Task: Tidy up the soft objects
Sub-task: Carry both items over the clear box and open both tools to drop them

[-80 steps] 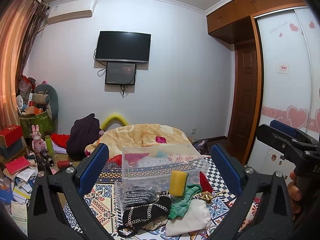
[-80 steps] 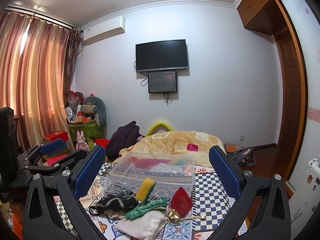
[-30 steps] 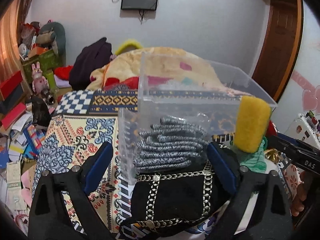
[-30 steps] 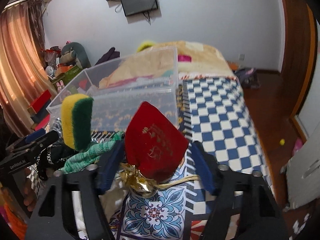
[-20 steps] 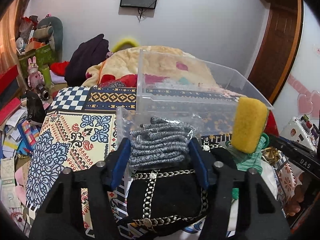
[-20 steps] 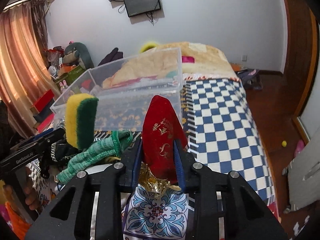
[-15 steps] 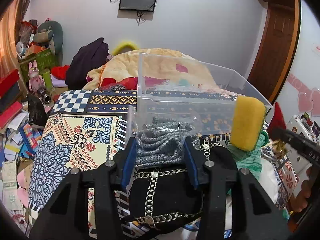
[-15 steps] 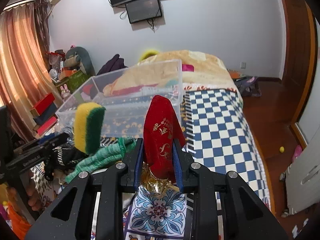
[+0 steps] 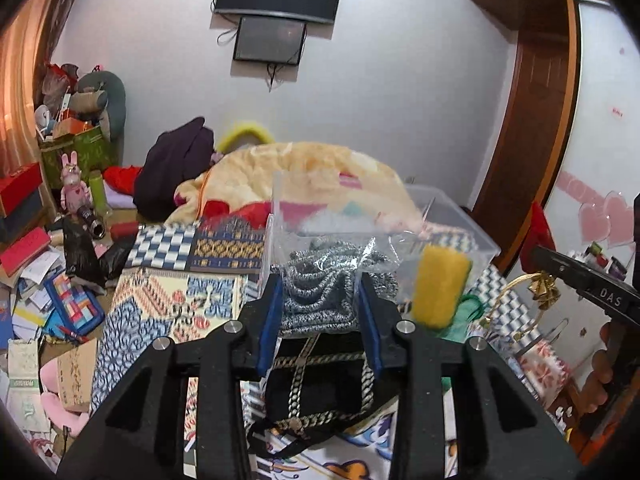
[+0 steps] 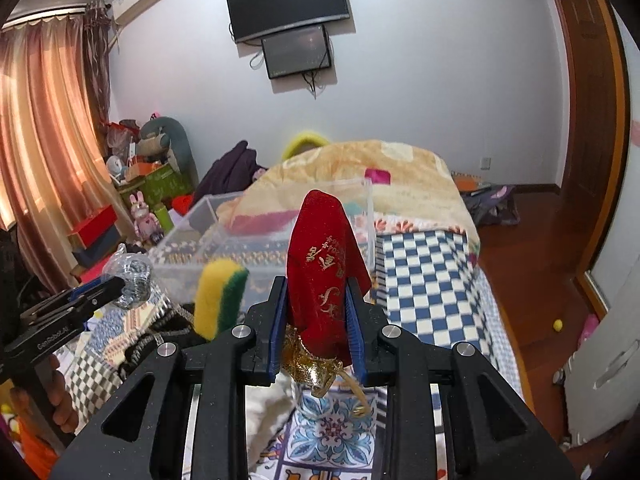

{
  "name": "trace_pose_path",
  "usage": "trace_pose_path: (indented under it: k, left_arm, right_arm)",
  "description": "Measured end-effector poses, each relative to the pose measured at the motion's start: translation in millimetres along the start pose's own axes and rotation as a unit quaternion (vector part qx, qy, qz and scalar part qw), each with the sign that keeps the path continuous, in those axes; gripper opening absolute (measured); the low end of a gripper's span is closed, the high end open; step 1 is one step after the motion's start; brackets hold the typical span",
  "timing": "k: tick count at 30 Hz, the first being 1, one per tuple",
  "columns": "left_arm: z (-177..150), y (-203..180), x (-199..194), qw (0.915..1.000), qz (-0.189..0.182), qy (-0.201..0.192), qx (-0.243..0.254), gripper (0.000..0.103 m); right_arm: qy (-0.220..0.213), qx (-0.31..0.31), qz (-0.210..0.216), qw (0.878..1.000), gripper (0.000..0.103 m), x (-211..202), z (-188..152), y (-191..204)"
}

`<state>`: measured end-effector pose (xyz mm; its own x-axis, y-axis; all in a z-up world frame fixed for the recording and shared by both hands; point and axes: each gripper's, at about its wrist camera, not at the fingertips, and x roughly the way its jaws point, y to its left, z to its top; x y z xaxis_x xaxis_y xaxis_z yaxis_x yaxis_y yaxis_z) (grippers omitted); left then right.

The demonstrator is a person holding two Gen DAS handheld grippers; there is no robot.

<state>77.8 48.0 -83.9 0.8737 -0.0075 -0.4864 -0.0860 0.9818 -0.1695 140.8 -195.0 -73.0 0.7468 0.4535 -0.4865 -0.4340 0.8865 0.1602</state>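
My left gripper [image 9: 319,300] is shut on a bagged grey knit cloth [image 9: 320,292] and holds it raised in front of the clear plastic bin [image 9: 460,232]. My right gripper [image 10: 317,320] is shut on a red velvet pouch [image 10: 324,272] with gold lettering and a gold tassel [image 10: 316,368], lifted before the bin [image 10: 256,236]. A yellow and green sponge [image 10: 218,300] stands upright left of the pouch; it also shows in the left wrist view [image 9: 438,290]. A black chain-trimmed bag [image 9: 320,384] lies under the left gripper. A green knit cloth [image 9: 464,312] lies behind the sponge.
The patterned bed cover [image 9: 168,304] carries the pile. A yellow blanket [image 10: 360,172] is heaped behind the bin. Books and boxes clutter the floor at left [image 9: 32,280]. The wooden floor [image 10: 532,280] and door are to the right.
Both grippers came down to the pile from a high start, closed on the grey cloth and the red pouch, and have lifted them.
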Motion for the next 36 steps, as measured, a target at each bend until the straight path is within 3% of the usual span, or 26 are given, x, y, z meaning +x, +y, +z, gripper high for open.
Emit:
trace_pose_path:
  k: [5,16,22,27,36]
  left_arm:
    - [19.9,-6.7,-1.7,0.9997,-0.001,-0.021,0.013,0.036]
    - [58.4,-4.4,27.2,0.9998,-0.003,-0.018,0.01,0.036]
    - [65.7,-9.3,59.8,0.9995,-0.002,0.017,0.027,0.036]
    - [66.4,-13.7,96.1,0.9967,-0.011,0.071,0.036,0.036]
    - [56.4,-25.8,133.6,0.9894,-0.01,0.132,0.059,0.036]
  right_arm:
    - [-0.019,-0.01,-0.008,1.0,0.025,-1.8,14.2,8.8]
    - [-0.04,-0.031,-0.016,0.999,0.025,21.6,41.7,24.3]
    - [-0.012,-0.04,-0.011,0.999,0.025,49.5,47.0,25.4]
    - [0.029,-0.037,-0.01,0.999,0.025,77.0,46.4,25.1]
    - [0.108,-0.06,0.003,0.992,0.025,120.2,39.1,37.9]
